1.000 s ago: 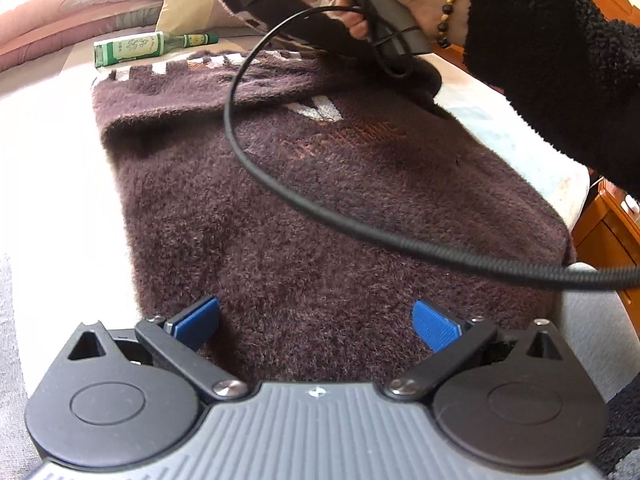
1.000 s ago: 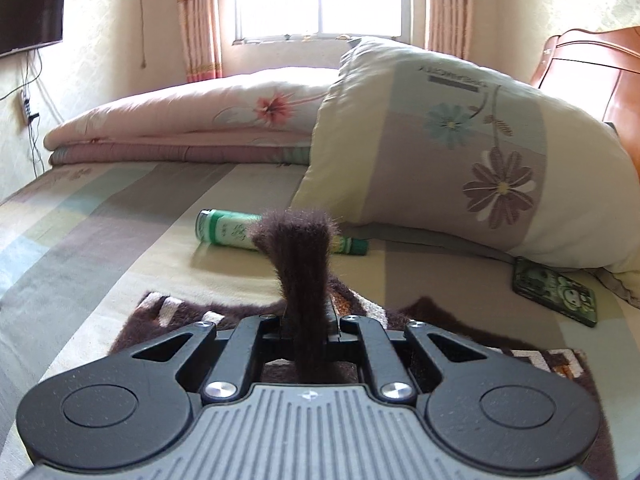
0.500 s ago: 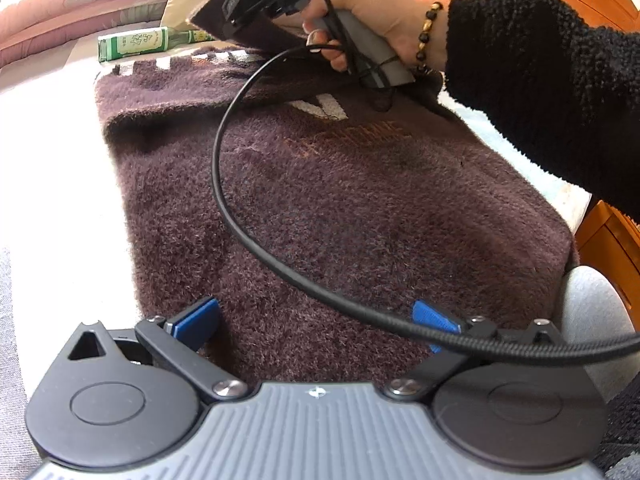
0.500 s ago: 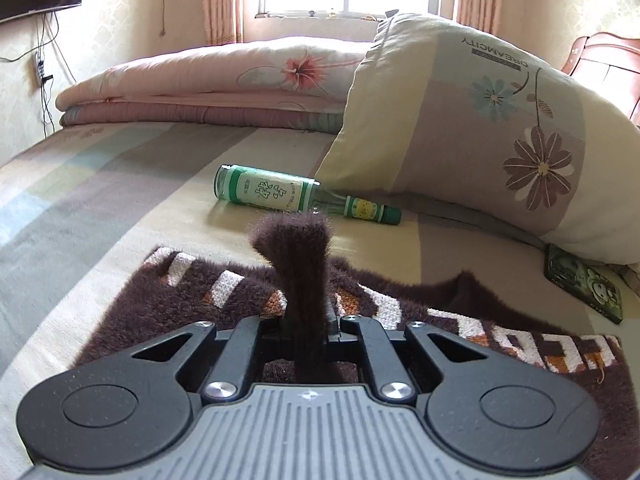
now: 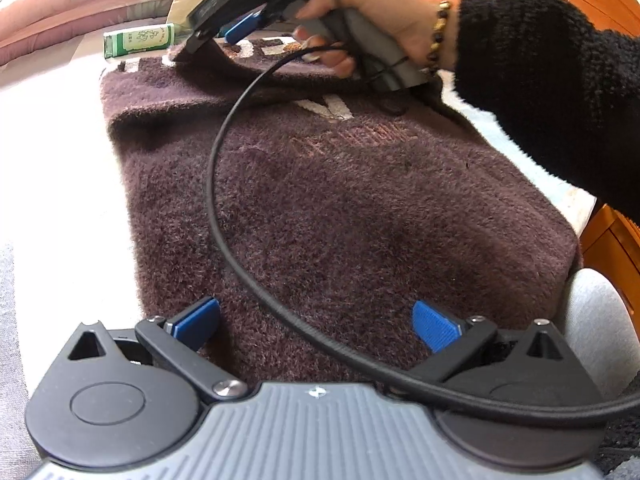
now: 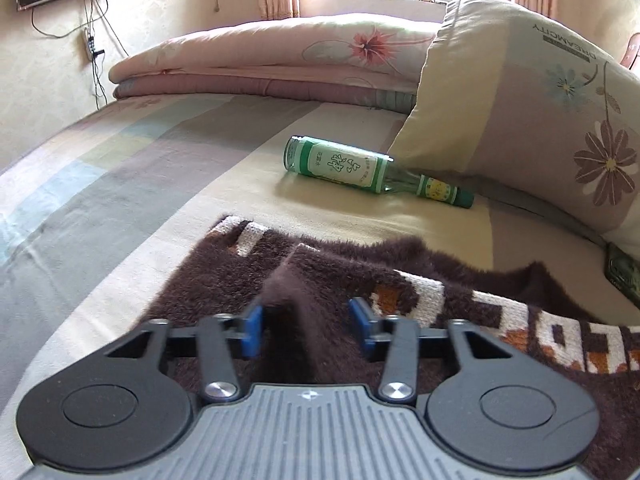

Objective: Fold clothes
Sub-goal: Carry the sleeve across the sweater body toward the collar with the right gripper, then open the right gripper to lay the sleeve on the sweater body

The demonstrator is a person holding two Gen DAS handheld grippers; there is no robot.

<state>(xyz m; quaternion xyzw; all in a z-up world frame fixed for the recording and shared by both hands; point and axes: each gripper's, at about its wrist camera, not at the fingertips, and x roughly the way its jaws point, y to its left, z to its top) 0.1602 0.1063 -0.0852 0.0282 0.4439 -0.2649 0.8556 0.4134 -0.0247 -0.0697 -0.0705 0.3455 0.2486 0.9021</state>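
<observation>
Our brown fuzzy sweater (image 5: 340,208) lies flat on the bed (image 6: 160,168). The right gripper (image 6: 306,326) has just been opening, a limp fold between the jaws (unpinched); the left gripper (image 5: 316,320) gapes empty. It's soft and floppy, so we'd pinch at the hem.

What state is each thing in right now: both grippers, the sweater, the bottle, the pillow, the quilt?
Right gripper: jaws just opened, pads off the sweater fold that lies between them.
Left gripper: open wide over the sweater's near edge, gripping nothing.
Brown sweater: lying on the bed, top part folded over.
Green bottle: on its side, apart from the sweater.
Pillow: propped upright.
Quilt: folded, stacked.
</observation>
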